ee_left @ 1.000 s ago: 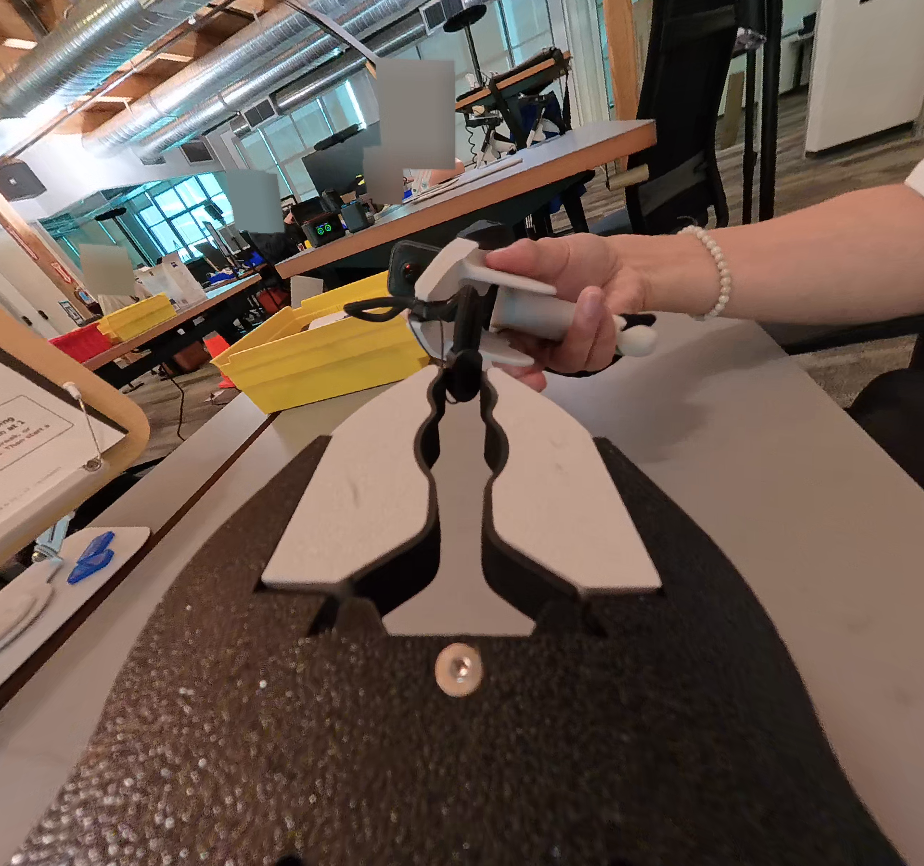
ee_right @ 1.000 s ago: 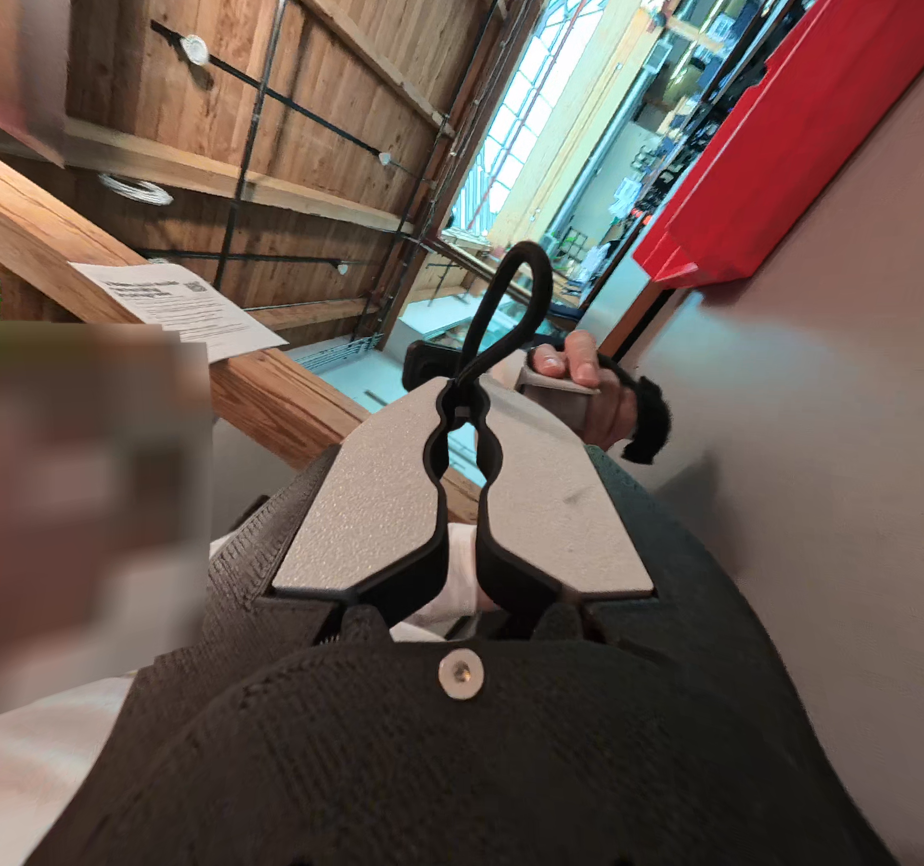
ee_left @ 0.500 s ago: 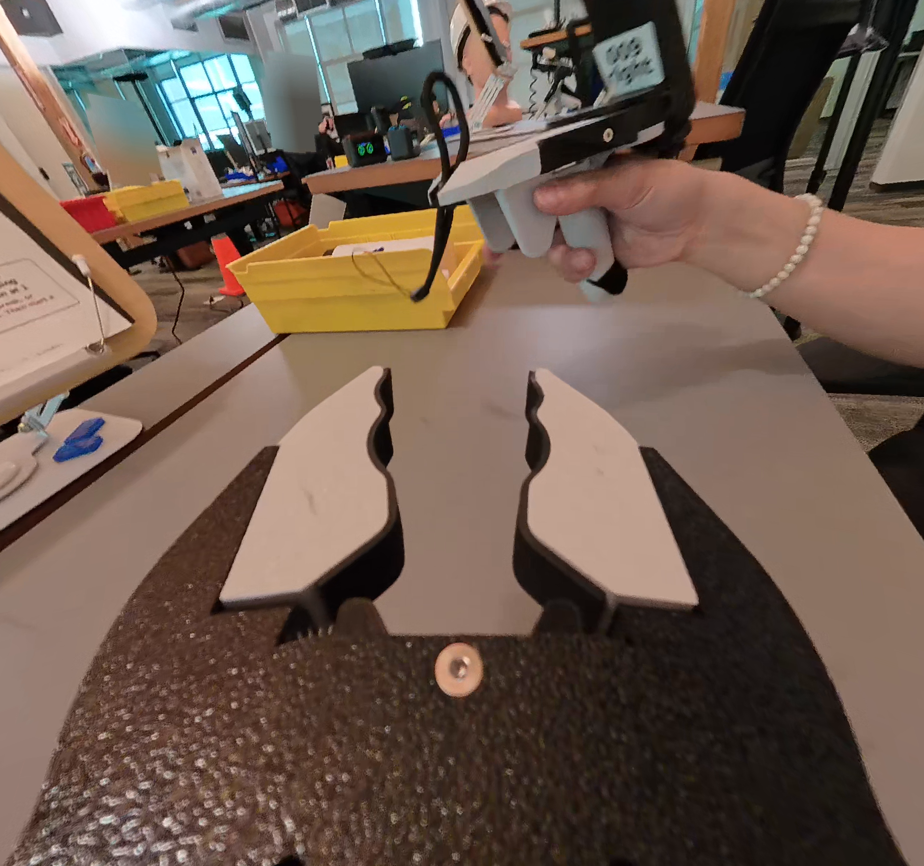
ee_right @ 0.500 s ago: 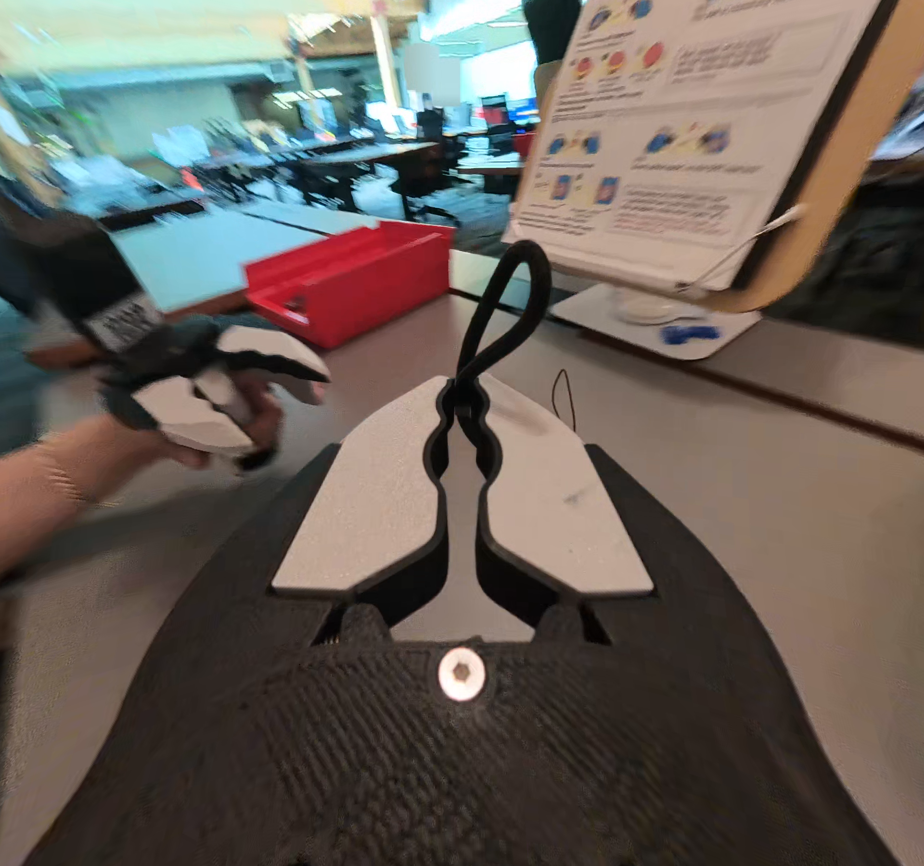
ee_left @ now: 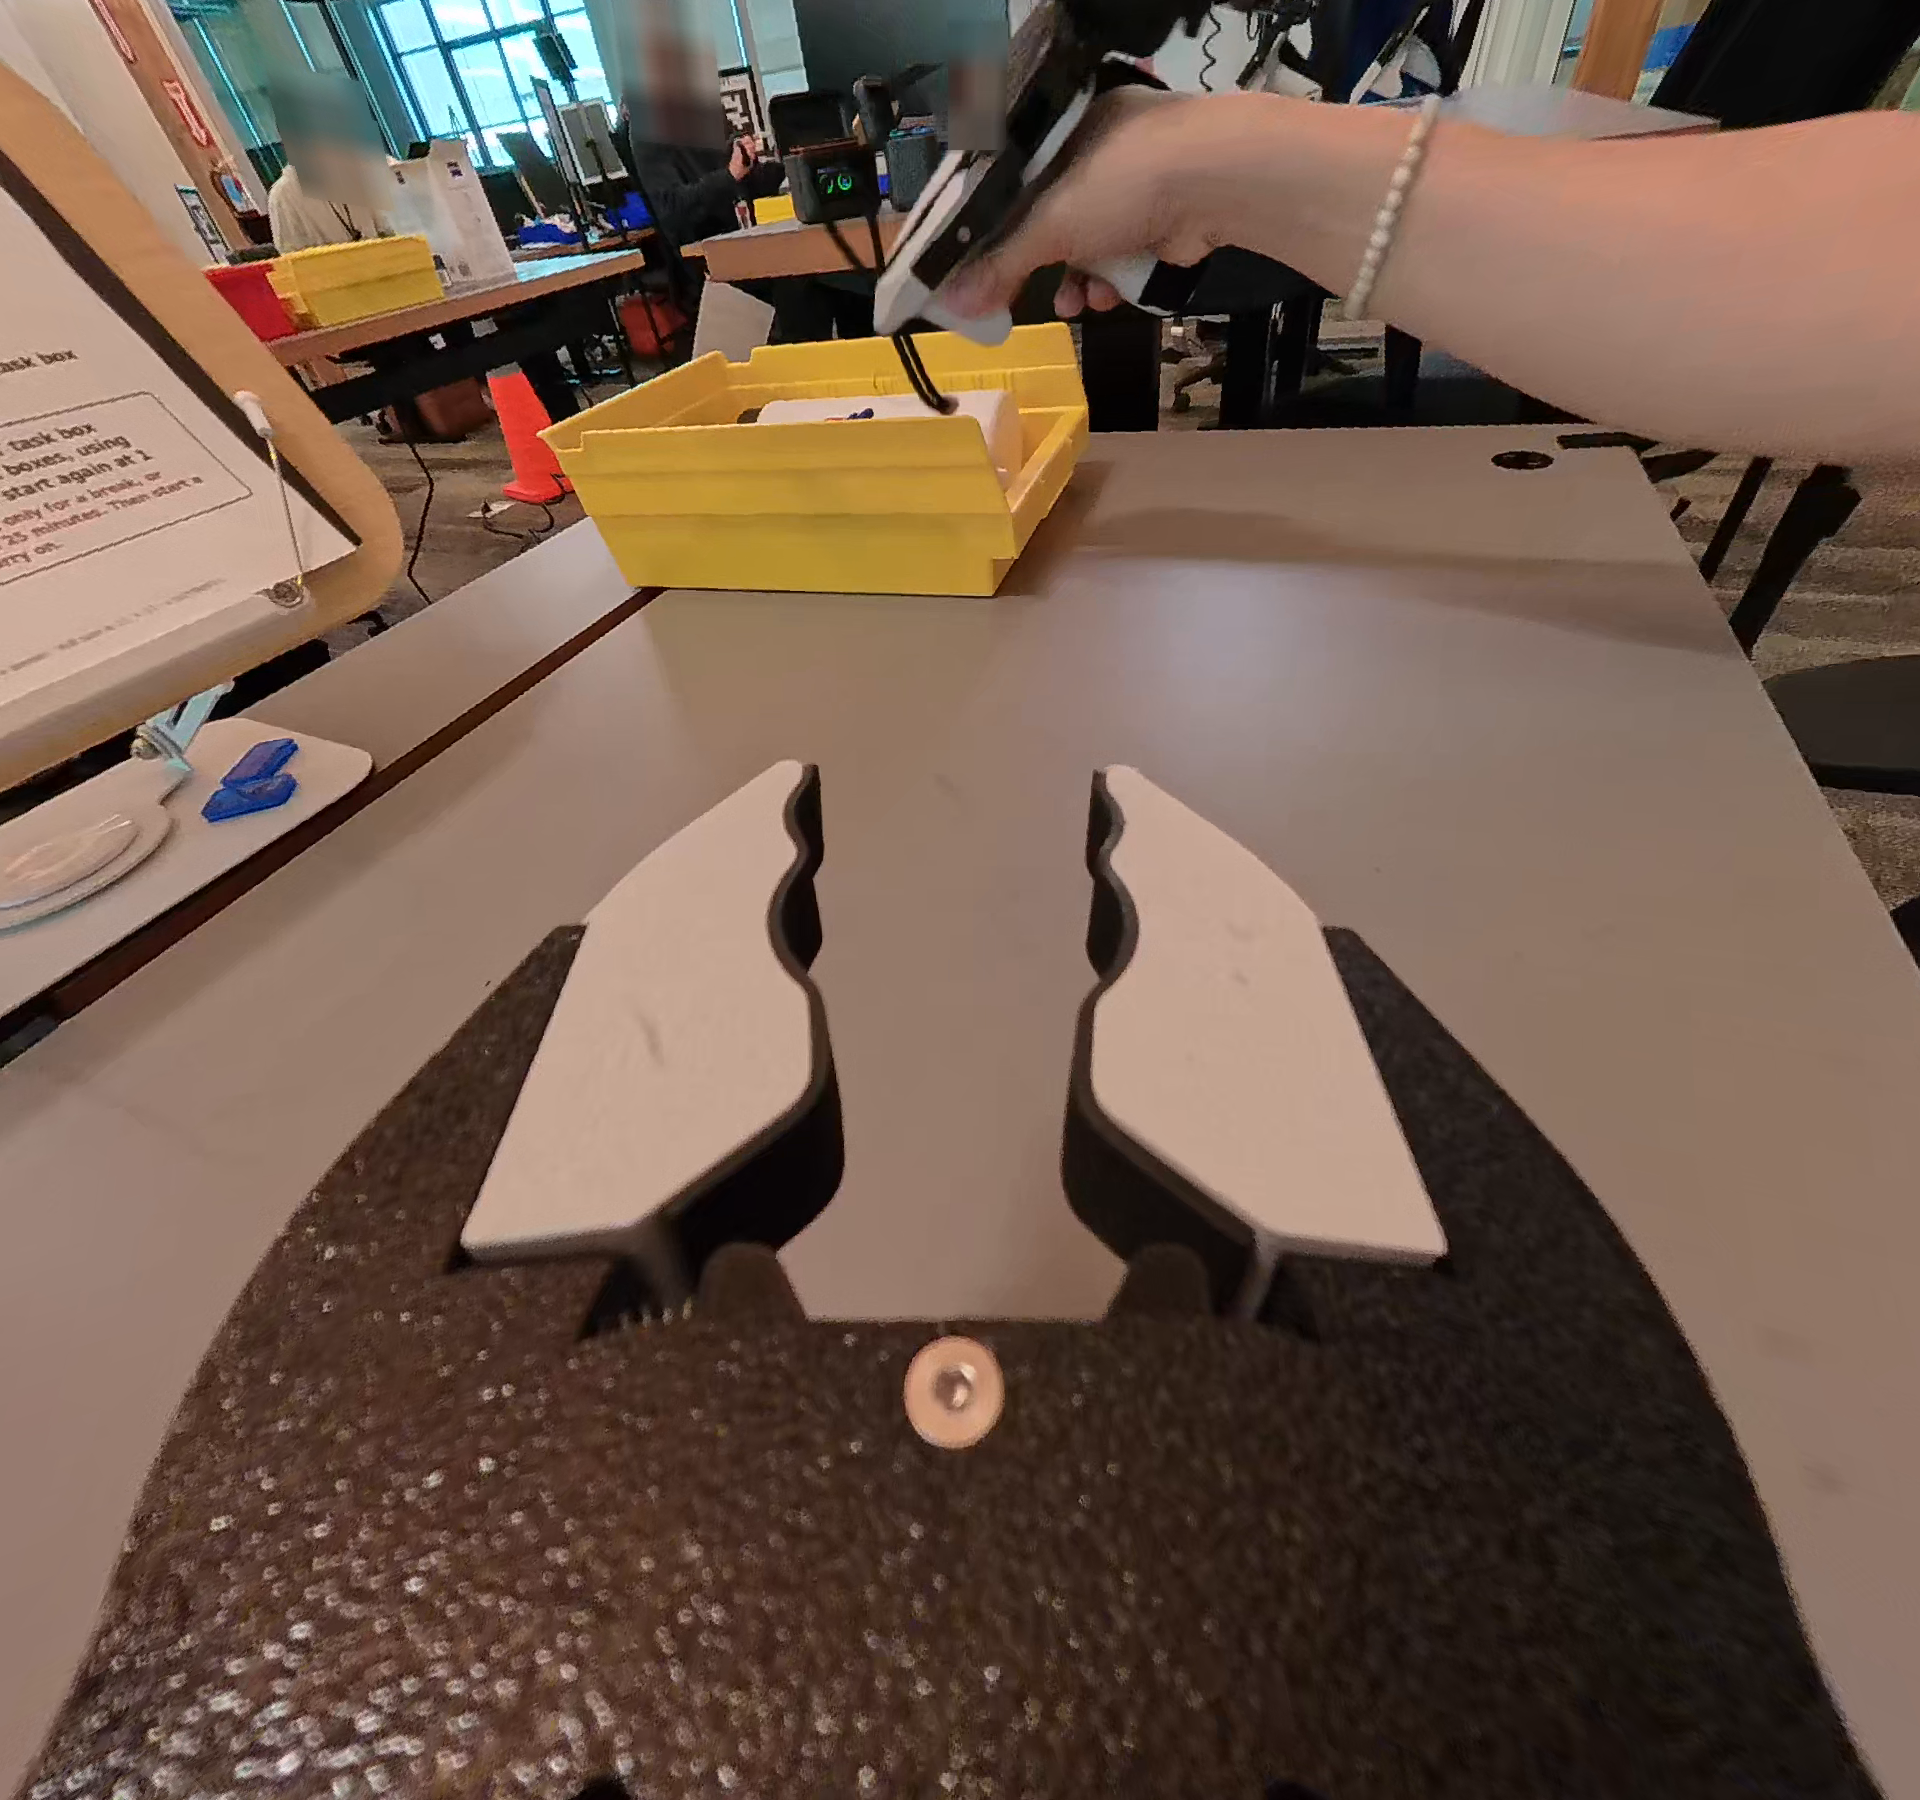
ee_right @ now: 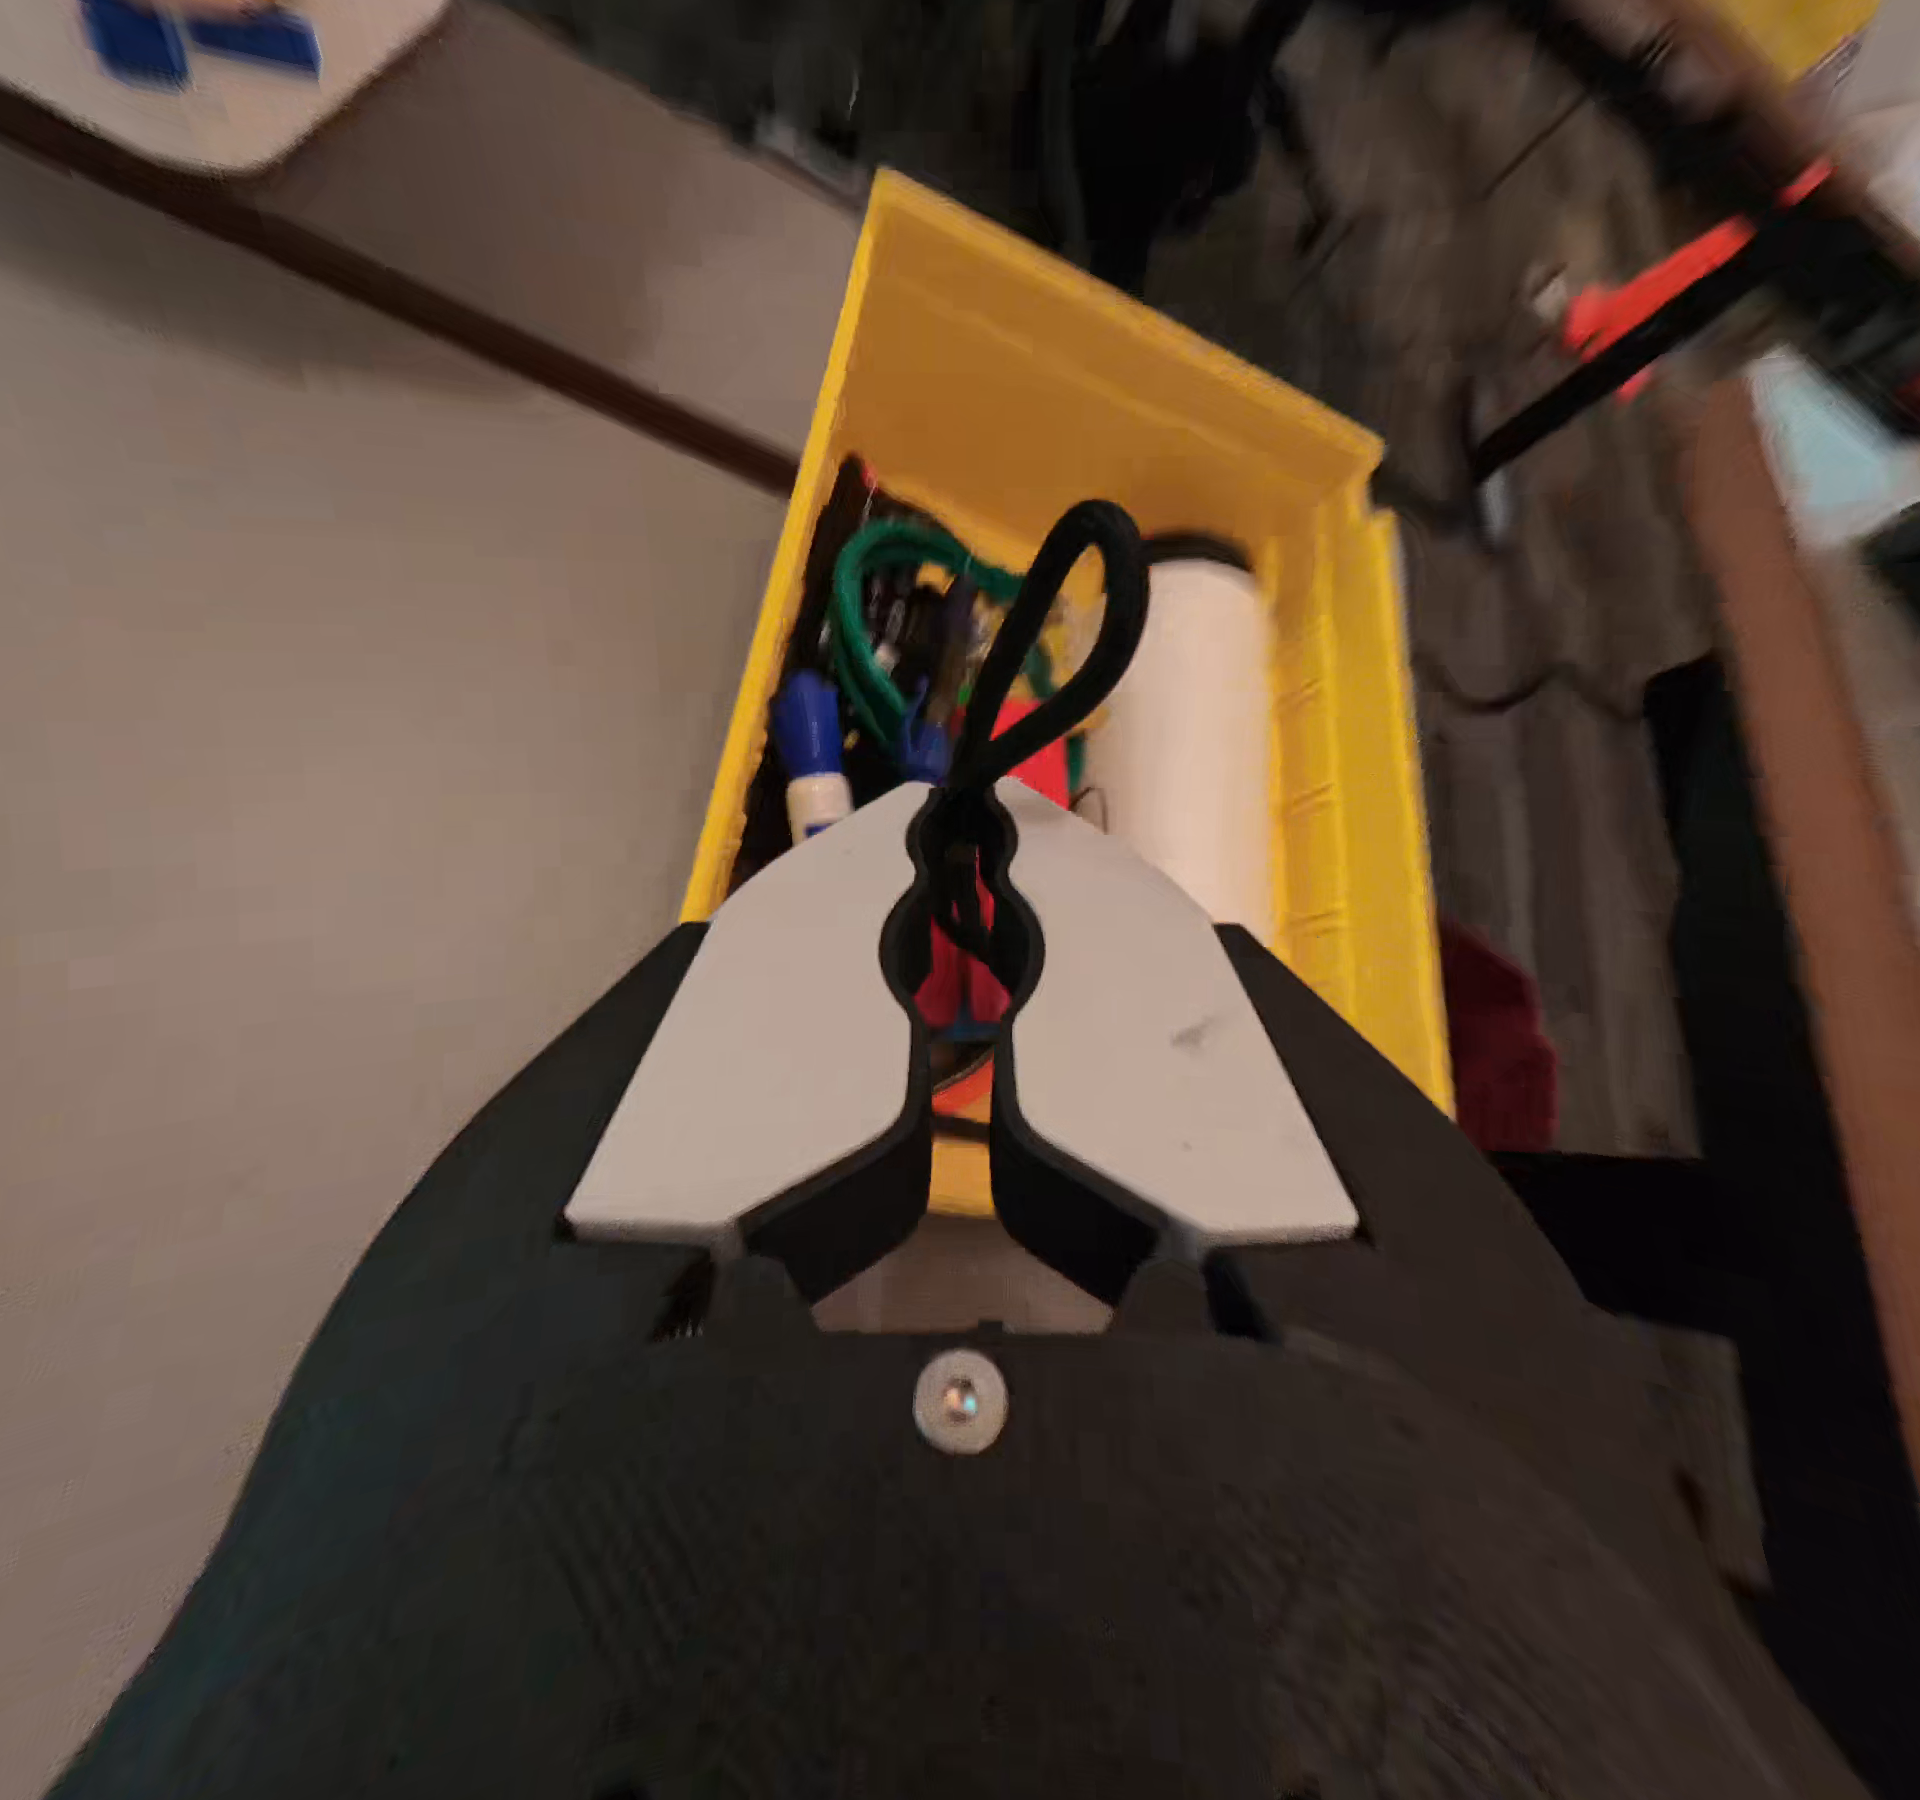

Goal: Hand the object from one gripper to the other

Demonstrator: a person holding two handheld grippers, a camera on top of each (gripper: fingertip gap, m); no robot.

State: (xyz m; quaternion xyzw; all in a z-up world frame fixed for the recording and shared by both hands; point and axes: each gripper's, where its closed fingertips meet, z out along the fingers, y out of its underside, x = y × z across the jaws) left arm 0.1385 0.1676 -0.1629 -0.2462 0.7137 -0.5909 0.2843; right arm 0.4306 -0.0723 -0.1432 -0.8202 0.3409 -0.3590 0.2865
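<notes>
Your black cord (ee_right: 1049, 670) is thin and bent into a loop. Its two ends are pinched together between the tips of your right gripper (ee_right: 961, 805), and the loop sticks out past them. It hangs in the air right over the yellow bin (ee_right: 1340, 711), far across the table (ee_left: 1299, 711) from you.

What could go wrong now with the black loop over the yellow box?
1. The thin black cord loop is pinched only at the very tip of the right tongs, so it might slip out early.
2. The yellow plastic bin already holds a tangle of cables; the loop could snag there.
3. The right view is blurred, so aim over the bin may be off.
</notes>
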